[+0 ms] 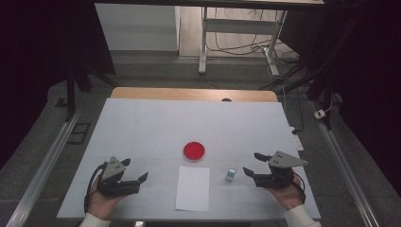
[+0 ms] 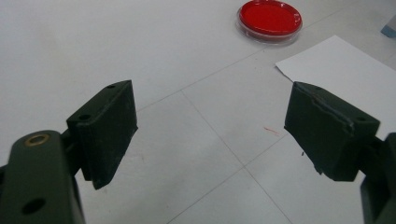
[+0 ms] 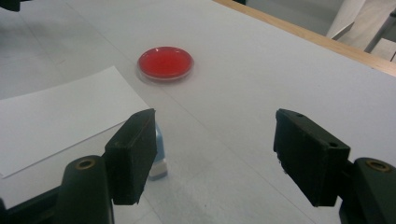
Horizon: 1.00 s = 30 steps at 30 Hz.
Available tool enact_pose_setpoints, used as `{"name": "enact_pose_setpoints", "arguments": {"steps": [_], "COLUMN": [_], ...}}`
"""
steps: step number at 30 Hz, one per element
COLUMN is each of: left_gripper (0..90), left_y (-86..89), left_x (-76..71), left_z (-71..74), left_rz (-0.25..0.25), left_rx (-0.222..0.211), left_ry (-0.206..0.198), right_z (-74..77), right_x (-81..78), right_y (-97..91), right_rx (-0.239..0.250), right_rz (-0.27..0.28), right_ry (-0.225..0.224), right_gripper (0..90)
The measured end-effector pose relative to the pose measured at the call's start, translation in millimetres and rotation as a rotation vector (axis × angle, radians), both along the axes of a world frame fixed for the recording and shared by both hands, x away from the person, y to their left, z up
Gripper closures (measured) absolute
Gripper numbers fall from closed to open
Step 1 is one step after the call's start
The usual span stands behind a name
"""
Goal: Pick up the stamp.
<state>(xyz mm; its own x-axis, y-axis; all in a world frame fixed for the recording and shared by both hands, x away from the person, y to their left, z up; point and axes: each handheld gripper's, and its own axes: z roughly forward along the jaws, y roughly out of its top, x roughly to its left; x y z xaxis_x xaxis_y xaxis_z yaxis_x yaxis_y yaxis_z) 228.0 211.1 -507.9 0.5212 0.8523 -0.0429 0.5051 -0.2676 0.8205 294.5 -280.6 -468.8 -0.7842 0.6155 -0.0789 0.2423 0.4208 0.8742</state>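
The right hand-held gripper [image 1: 254, 163], jaws spread wide, is hovering just beside a small blue block [image 1: 230, 174] lying on the table [image 1: 142, 123]. The left hand-held gripper [image 1: 134, 169] is waiting open too. An off-centre close could be knocking the block away.

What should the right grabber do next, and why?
Probably nudge the right gripper toward its left and close on the small blue-and-white object. Its jaws stand open and hold nothing, and in the right gripper view that object sits partly behind one jaw, not between them.
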Motion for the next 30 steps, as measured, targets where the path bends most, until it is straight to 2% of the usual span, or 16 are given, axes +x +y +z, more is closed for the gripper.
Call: {"name": "enact_pose_setpoints", "arguments": {"steps": [8,12,15,17,23,25,28,30], "left_gripper": [16.8,16.7,16.8,16.8,16.8,16.8,16.9,17.0], "left_y": [-0.8,-1.4,-1.6,-2.2,-4.4,-4.8,-5.2,-5.2], "left_x": [0.1,0.2,1.1,2.3,4.5,4.5,4.5,4.5], "left_z": [-0.5,-0.1,-0.3,-0.8,-1.7,-1.9,-2.7,-3.1], "left_rz": [-0.003,-0.001,-0.004,-0.007,-0.018,-0.019,-0.018,-0.018], "left_rx": [0.003,-0.003,-0.001,0.004,0.01,0.014,0.016,0.019], "left_ry": [0.002,0.002,0.002,0.003,0.003,0.004,0.005,0.006], "right_z": [6.3,14.6,19.7,26.4,42.2,43.1,43.1,34.8], "right_x": [0.3,1.0,2.6,5.1,9.8,10.9,14.3,17.7], "right_y": [14.3,21.4,25.8,35.2,55.2,58.6,66.5,71.7], "right_rx": [-0.005,-0.043,-0.05,-0.073,-0.105,-0.095,-0.118,-0.121], "right_rz": [0.041,0.07,0.079,0.089,0.129,0.132,0.133,0.16], "right_ry": [0.012,0.028,0.041,0.057,0.06,0.062,0.073,0.097], "right_gripper": [29.5,29.5,29.5,29.5,29.4,29.4,29.3,29.1]}}
